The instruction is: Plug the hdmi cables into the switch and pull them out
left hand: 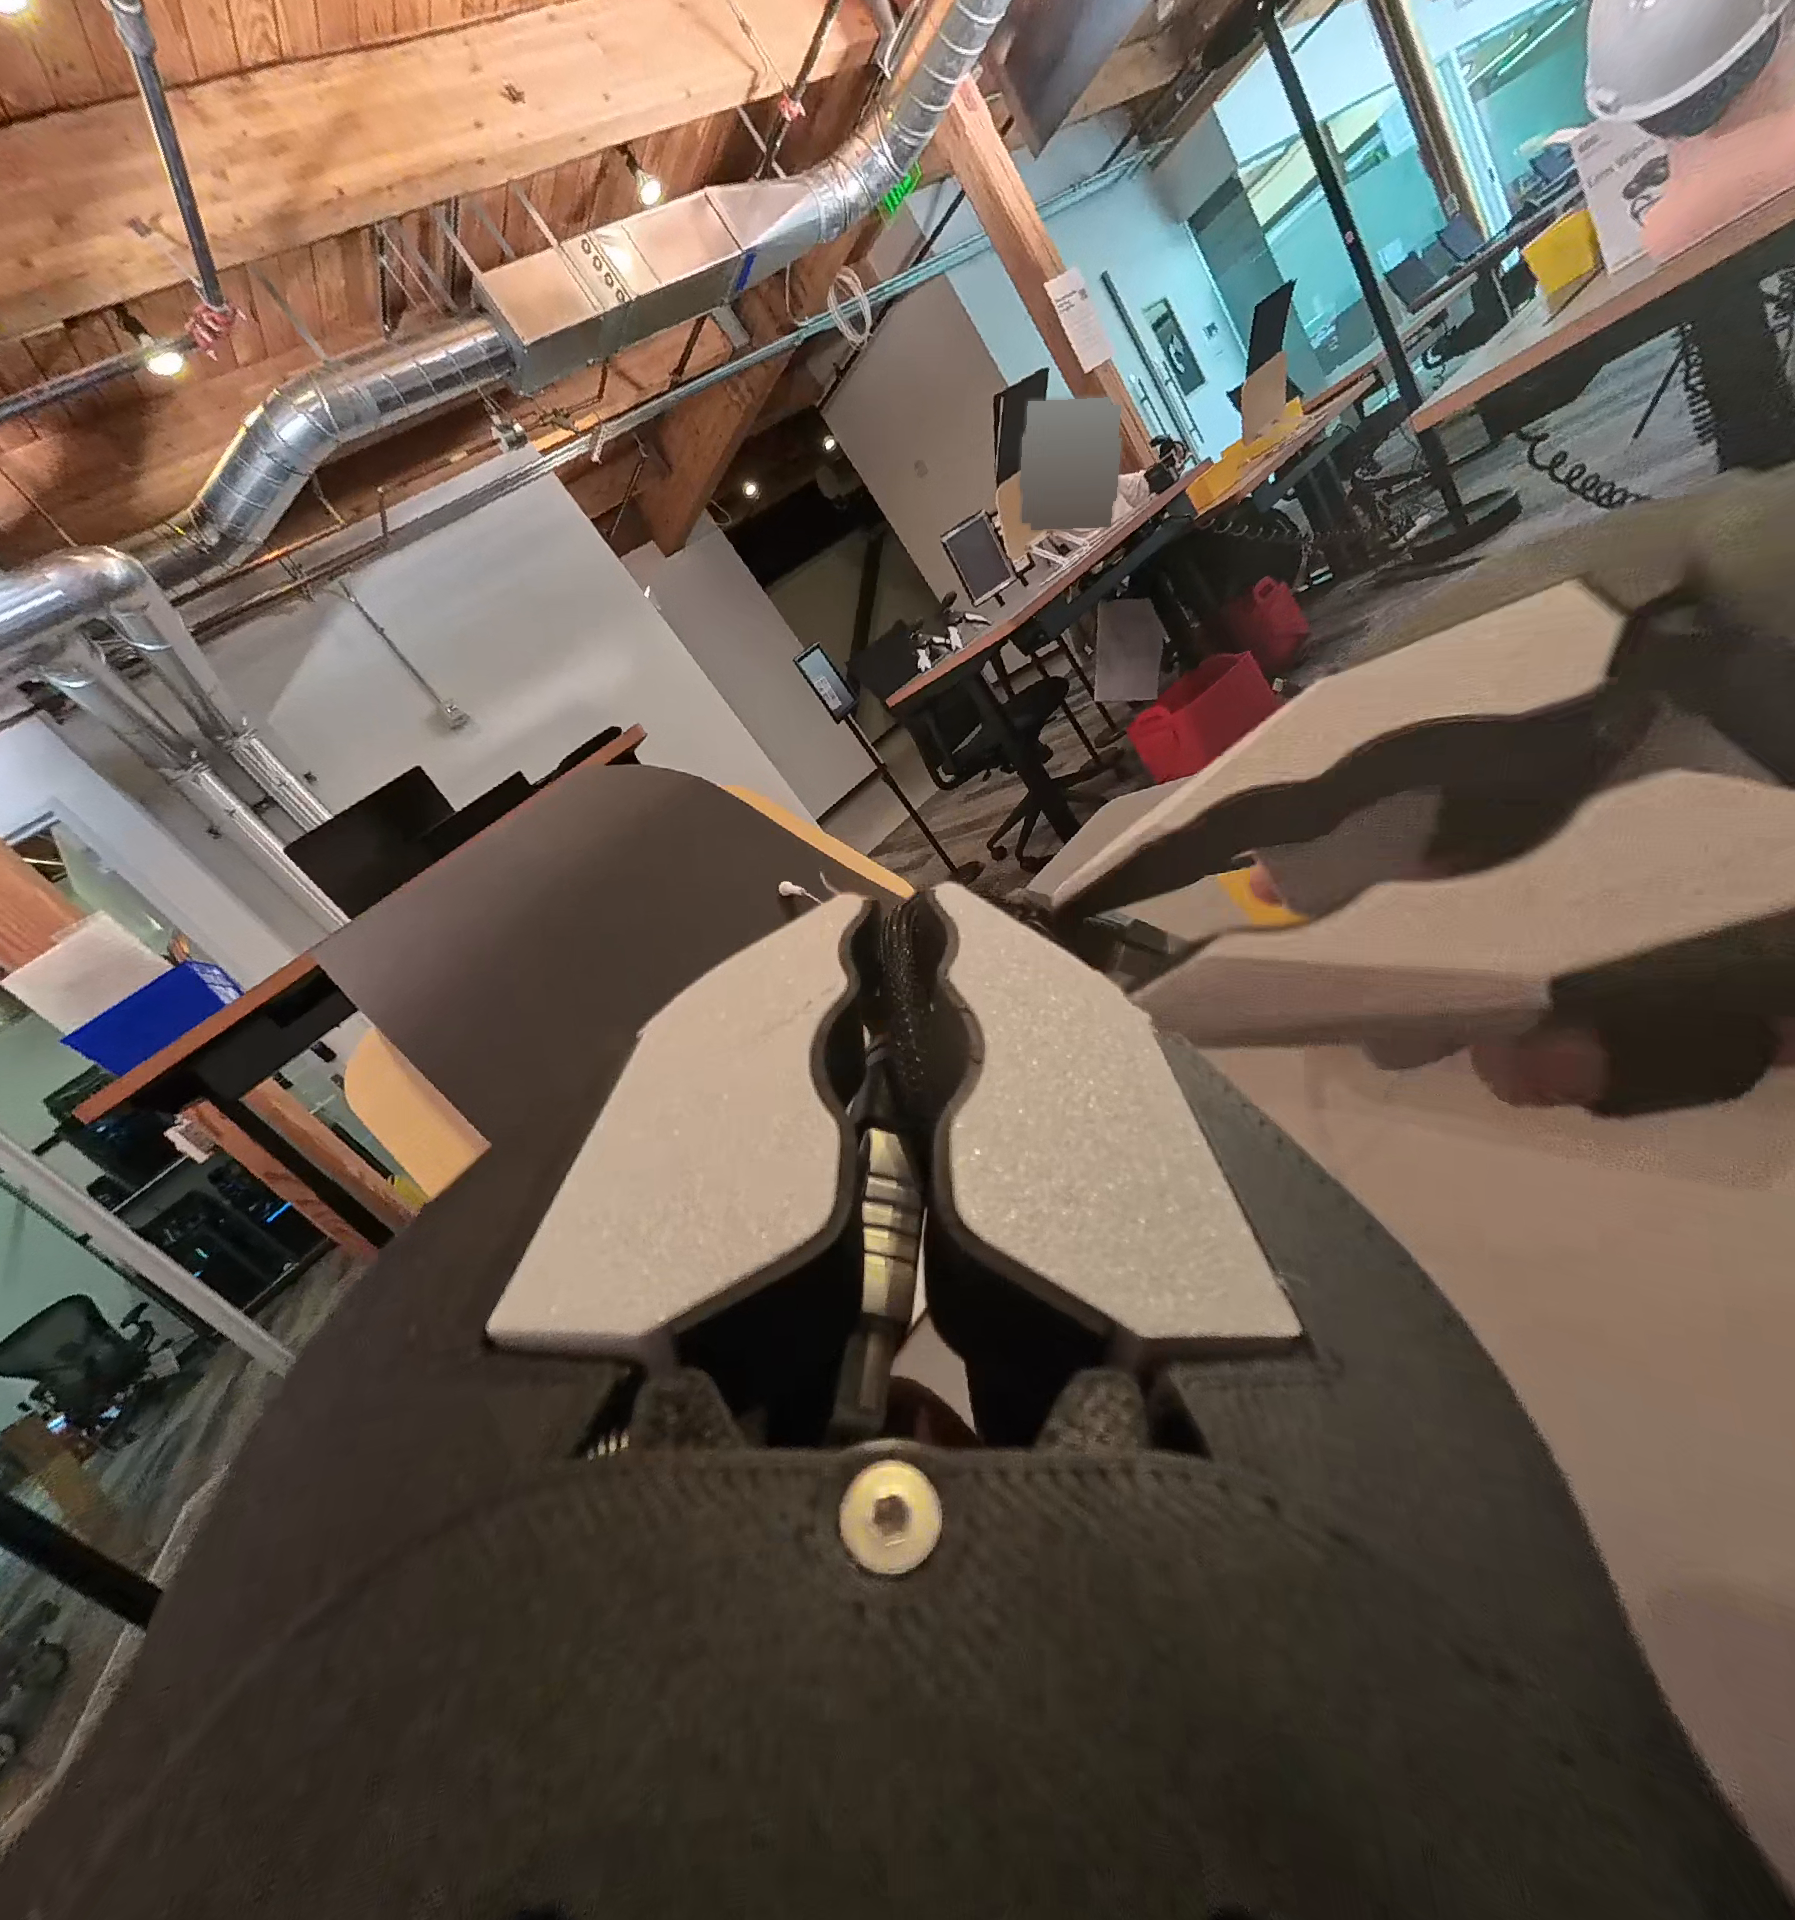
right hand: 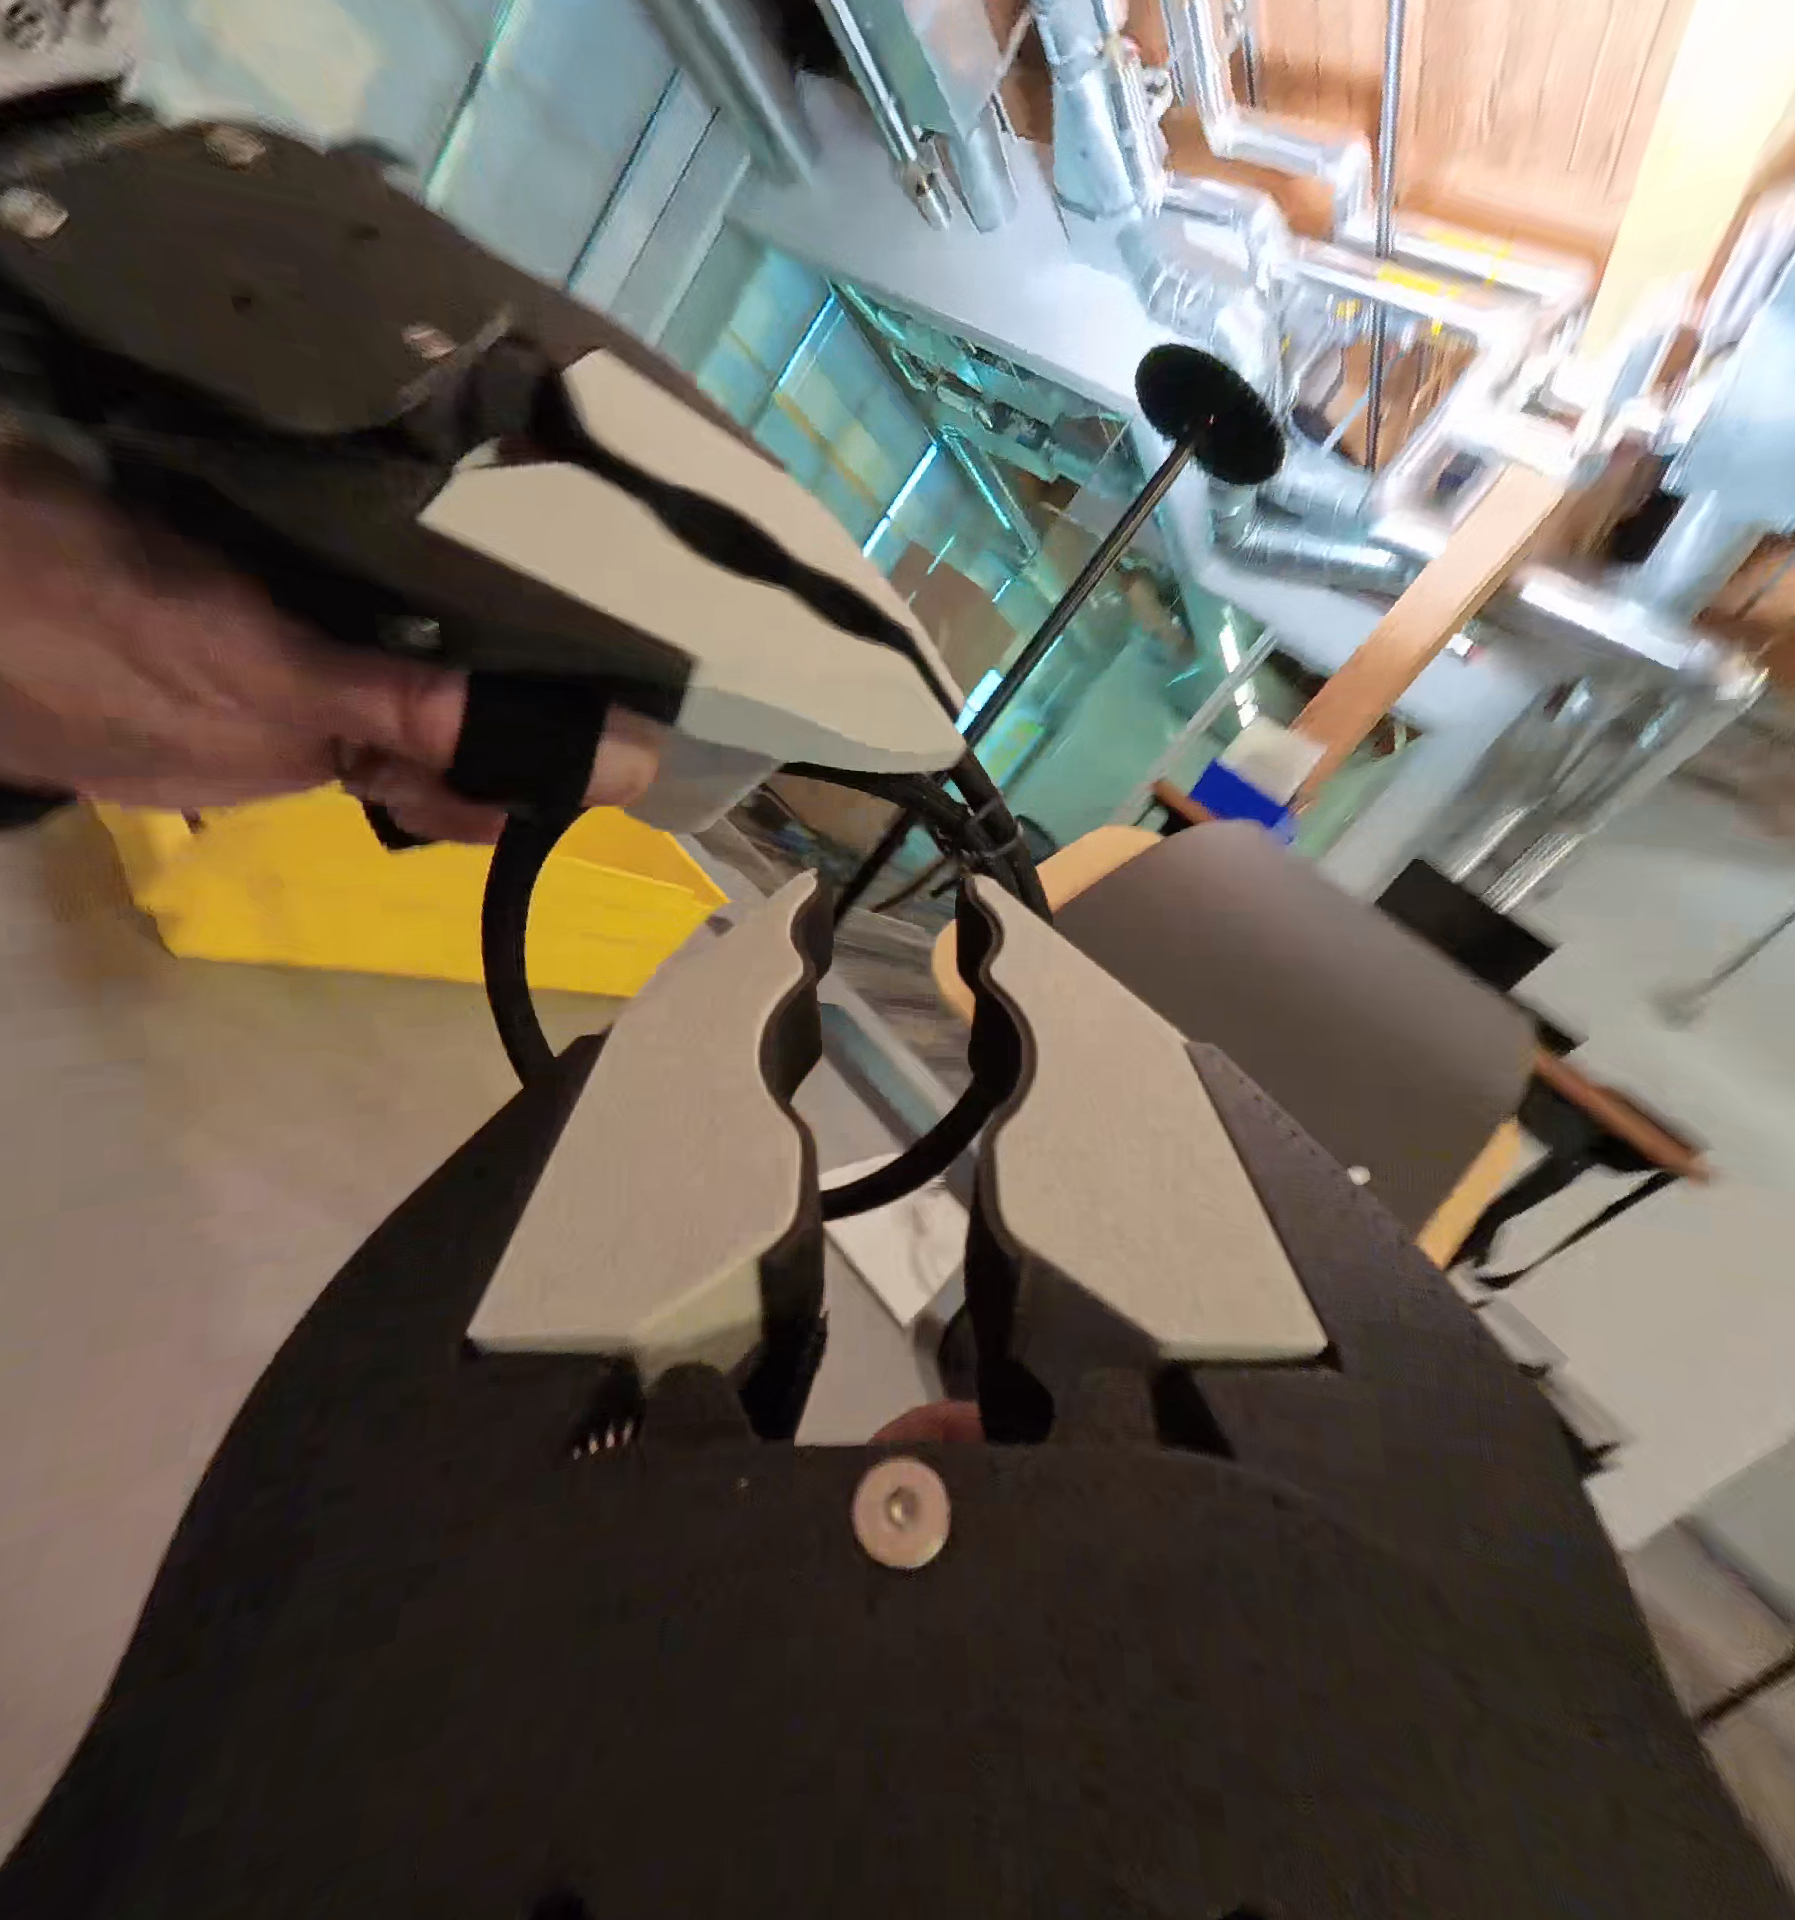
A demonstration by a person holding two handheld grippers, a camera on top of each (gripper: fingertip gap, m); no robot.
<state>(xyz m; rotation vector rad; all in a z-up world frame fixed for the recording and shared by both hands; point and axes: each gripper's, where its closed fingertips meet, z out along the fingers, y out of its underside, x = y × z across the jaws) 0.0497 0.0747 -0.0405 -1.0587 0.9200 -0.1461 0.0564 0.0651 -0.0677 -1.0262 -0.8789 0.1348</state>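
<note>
Between the grey fingers of the left gripper (left hand: pixel 905 914) a black braided HDMI cable (left hand: pixel 903 997) is being pinched, its silver metal plug end (left hand: pixel 888 1195) sitting nearer the camera inside the wavy gap between the two pads. In the left wrist view these fingers are pressing together on the cable, leaving only the cable's own width between them. To the right in that view, the right gripper (left hand: pixel 1090 925) is reaching in from the right edge, tilted, with its fingertips just beside the left gripper's tips; a hand (left hand: pixel 1537 1060) is wrapping its handle.

Seen from the right wrist view, the right gripper (right hand: pixel 888 899) is standing spread, a clear gap showing between its two grey fingers, and nothing is being gripped there. A loop of black cable (right hand: pixel 519 935) is hanging down from the left gripper (right hand: pixel 924 717) at upper left, curving behind the right gripper's fingers and showing through the gap between them. The hand (right hand: pixel 197 665) holding the left gripper is blurred. Beyond it, a yellow bin (right hand: pixel 405 904) is resting on the pale tabletop (right hand: pixel 145 1195) at left. A grey chair back (right hand: pixel 1288 987) is standing to the right, past the table's edge. The switch cannot be made out in either view.
</note>
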